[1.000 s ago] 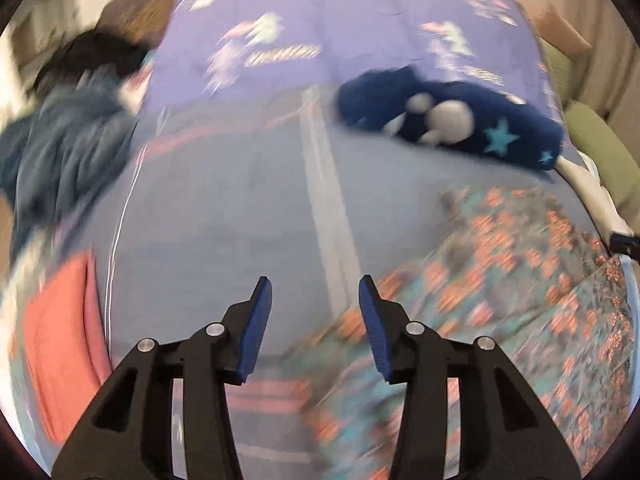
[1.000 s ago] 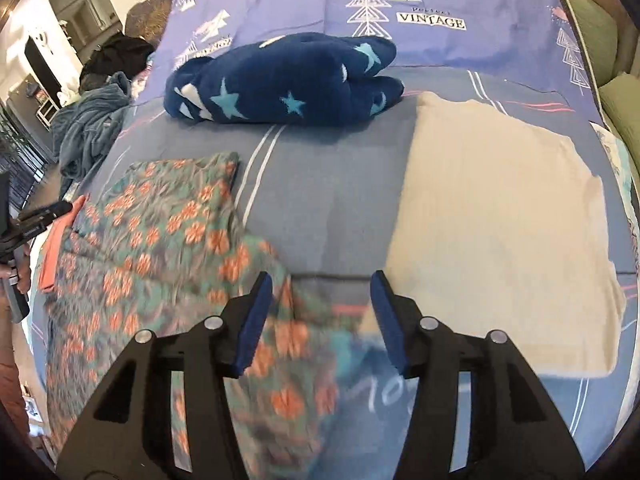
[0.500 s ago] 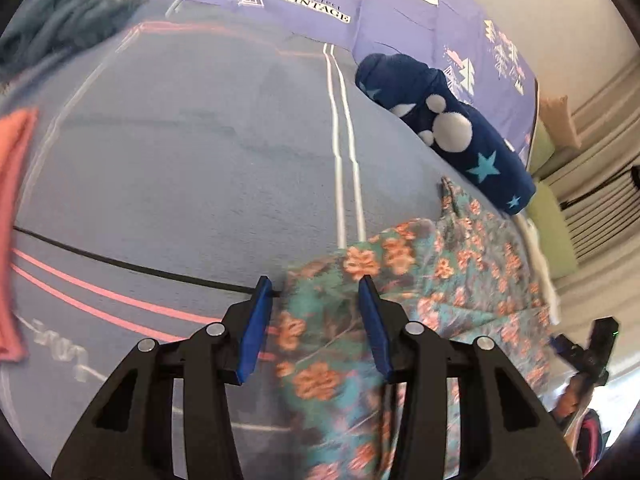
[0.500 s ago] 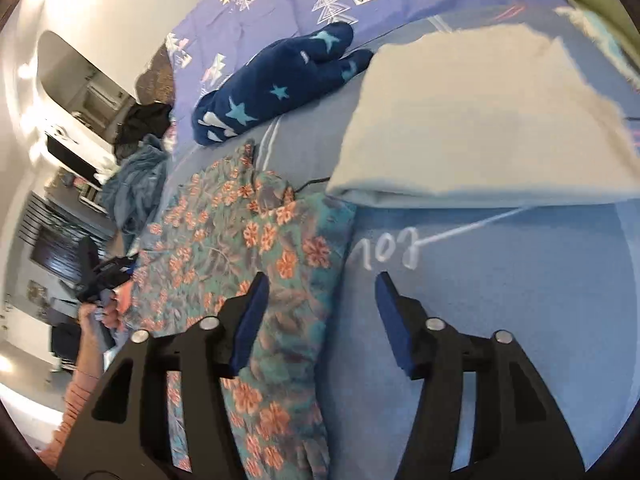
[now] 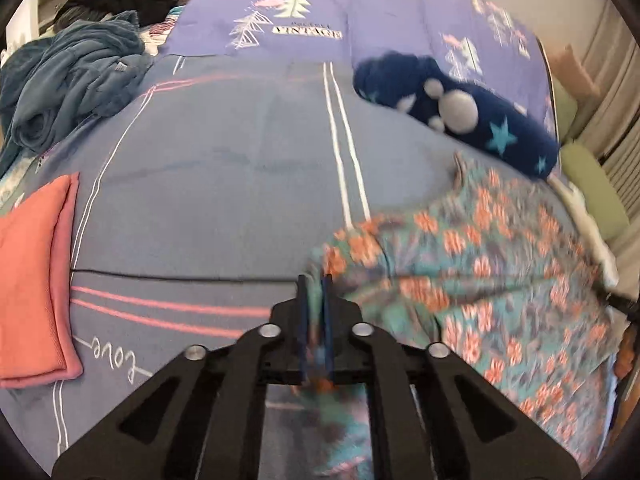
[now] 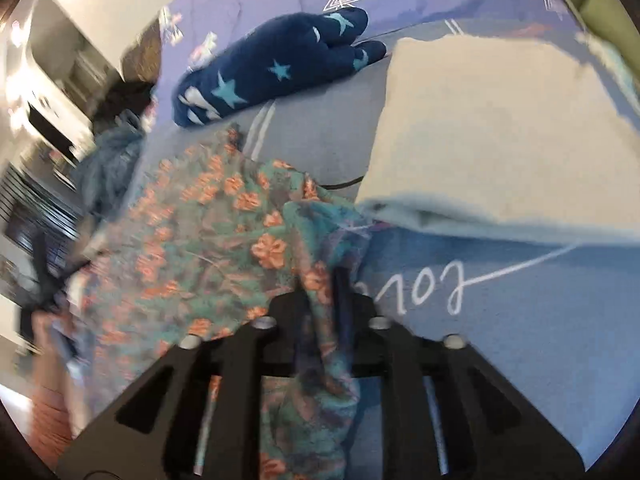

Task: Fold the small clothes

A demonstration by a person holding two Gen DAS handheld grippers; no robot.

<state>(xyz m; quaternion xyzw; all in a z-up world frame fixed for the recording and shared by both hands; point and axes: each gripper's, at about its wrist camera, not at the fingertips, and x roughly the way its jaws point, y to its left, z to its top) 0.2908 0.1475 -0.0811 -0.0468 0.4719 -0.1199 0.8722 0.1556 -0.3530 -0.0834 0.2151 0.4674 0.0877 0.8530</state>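
A teal garment with orange flowers lies spread on the blue bedsheet, to the right in the left wrist view. My left gripper is at its near left corner. Its jaws are closing and nearly together, with the corner's fabric pinched between the blue pads. In the right wrist view the same floral garment fills the left half. My right gripper is at its near right corner, jaws closing on a bunch of cloth that covers the left finger.
A folded salmon cloth lies at the left, and a blue-grey robe pile at the far left. A navy star-print plush garment lies beyond the floral one. A folded cream cloth sits to its right.
Both grippers have come down onto the floral garment's near corners. Their jaws stood wide apart before and now pinch the fabric.
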